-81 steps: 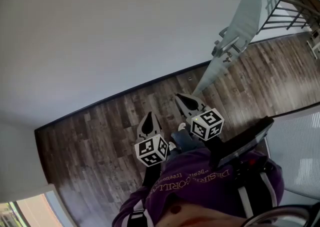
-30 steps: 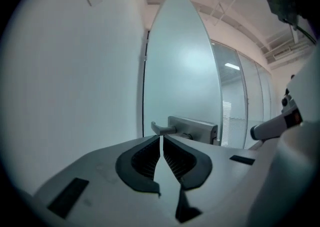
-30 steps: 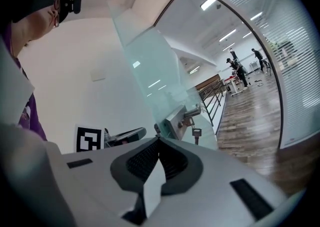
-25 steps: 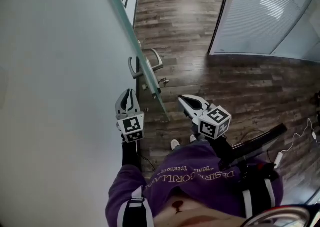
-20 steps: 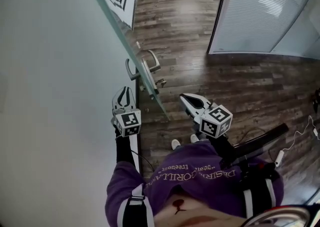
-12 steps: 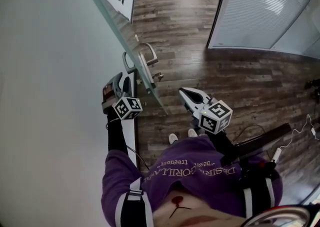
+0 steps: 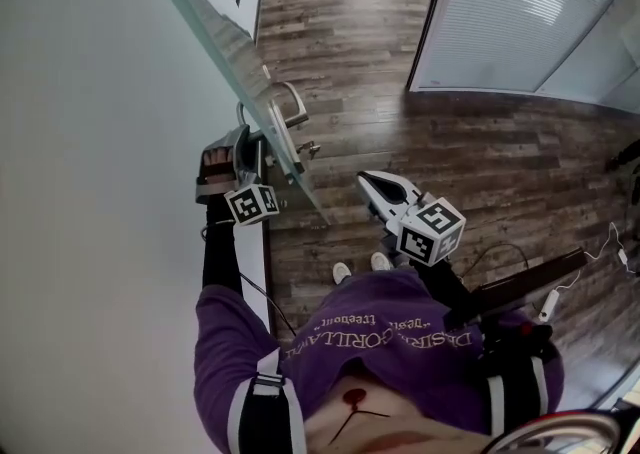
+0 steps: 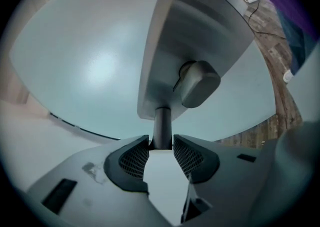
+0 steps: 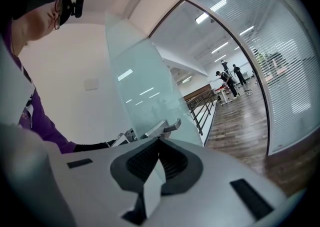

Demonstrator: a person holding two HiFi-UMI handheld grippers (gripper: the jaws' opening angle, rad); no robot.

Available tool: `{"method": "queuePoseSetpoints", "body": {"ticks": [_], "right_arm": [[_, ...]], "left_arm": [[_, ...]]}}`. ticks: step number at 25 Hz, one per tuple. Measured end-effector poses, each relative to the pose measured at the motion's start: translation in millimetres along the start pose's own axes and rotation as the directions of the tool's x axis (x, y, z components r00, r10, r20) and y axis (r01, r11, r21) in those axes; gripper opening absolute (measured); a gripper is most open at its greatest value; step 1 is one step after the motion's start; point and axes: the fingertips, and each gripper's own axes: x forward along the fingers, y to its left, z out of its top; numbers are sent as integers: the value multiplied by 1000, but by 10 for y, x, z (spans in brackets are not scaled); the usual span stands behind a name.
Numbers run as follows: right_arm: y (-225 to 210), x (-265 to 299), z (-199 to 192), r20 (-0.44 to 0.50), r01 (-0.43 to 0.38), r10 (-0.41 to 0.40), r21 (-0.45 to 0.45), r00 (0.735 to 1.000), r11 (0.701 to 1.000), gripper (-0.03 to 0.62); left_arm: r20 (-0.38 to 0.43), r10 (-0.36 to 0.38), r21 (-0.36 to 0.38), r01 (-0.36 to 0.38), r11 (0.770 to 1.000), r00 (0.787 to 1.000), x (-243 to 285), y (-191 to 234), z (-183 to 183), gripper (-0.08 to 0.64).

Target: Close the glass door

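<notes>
The glass door (image 7: 235,47) is standing open at an angle to the white wall (image 7: 90,192), with its free edge pointing toward the person and lying between the two grippers. The left gripper (image 7: 243,140) is sitting on the wall side of the door, rolled onto its side and level with the handle (image 7: 290,104). In the left gripper view, the jaws of the left gripper (image 8: 161,143) are standing narrowly apart, with the round bar of the handle (image 8: 161,125) passing between the pad tips. The bar is nearly filling the gap, and a thin dark sliver is showing on one side. The bar is running up to a metal plate (image 8: 195,26) carrying a lock knob (image 8: 200,83) on the frosted glass. The right gripper (image 7: 370,182) is hovering over the wood floor (image 7: 400,72) on the other side of the door, near the edge but apart from it. In the right gripper view, the pads of the right gripper (image 9: 159,145) are meeting with nothing between them, and are pointing toward the door (image 9: 145,86).
</notes>
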Motion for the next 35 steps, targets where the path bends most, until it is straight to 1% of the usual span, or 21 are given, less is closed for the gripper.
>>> {"method": "queuePoseSetpoints", "body": {"ticks": [3,4,7,8,9,11,12,13,16,18,22,28,32,35], "right_arm": [[-10,-13,12,3,7,-7,-2,1000,1000,-3],[-13,-16,13,4,10,-10,-3,1000,1000,-3],[-22,-46,12,8,17,-16,-5,1000,1000,-3],[-25,-51,10,7,18,-18,-6,1000,1000,-3],[-26,-44,5,6,18,-18,-6,1000,1000,-3],[-17,-11,-6,-1,14,-14,-8,1000,1000,-3],[-8,-4,0,-4,11,-11,-9,1000,1000,-3],[0,-11,18,-4,8,-8,-10,1000,1000,-3],[-4,-58,80,-5,3,-3,-11,1000,1000,-3],[3,-62,77,-7,0,0,-16,1000,1000,-3],[27,-41,52,-4,9,-10,-23,1000,1000,-3],[-90,-83,108,7,38,-37,-23,999,999,-3],[-131,-98,73,14,47,-47,-21,999,999,-3],[-113,-101,74,18,38,-37,-29,999,999,-3]], "left_arm": [[8,4,4,-4,1000,1000,22,8,-5,129],[5,19,23,-19,1000,1000,20,14,-18,129],[-20,71,126,-68,990,997,12,13,-32,127],[-24,86,129,-82,988,996,14,26,-20,127],[-24,96,98,-93,991,995,21,41,-13,127],[-27,95,-4,-95,995,995,35,56,-20,120],[-31,86,-33,-87,996,996,35,65,-21,120],[-34,74,-39,-75,996,997,29,83,-10,120],[-42,30,-5,-30,1000,999,12,140,59,121],[-45,14,2,-14,1000,999,8,126,74,121],[-42,10,-23,-11,1000,999,10,83,49,121],[-47,-17,-2,17,1000,999,106,70,158,121],[-46,-14,7,15,1000,999,156,16,226,121],[-37,-14,4,14,1000,999,189,6,295,121]]}}
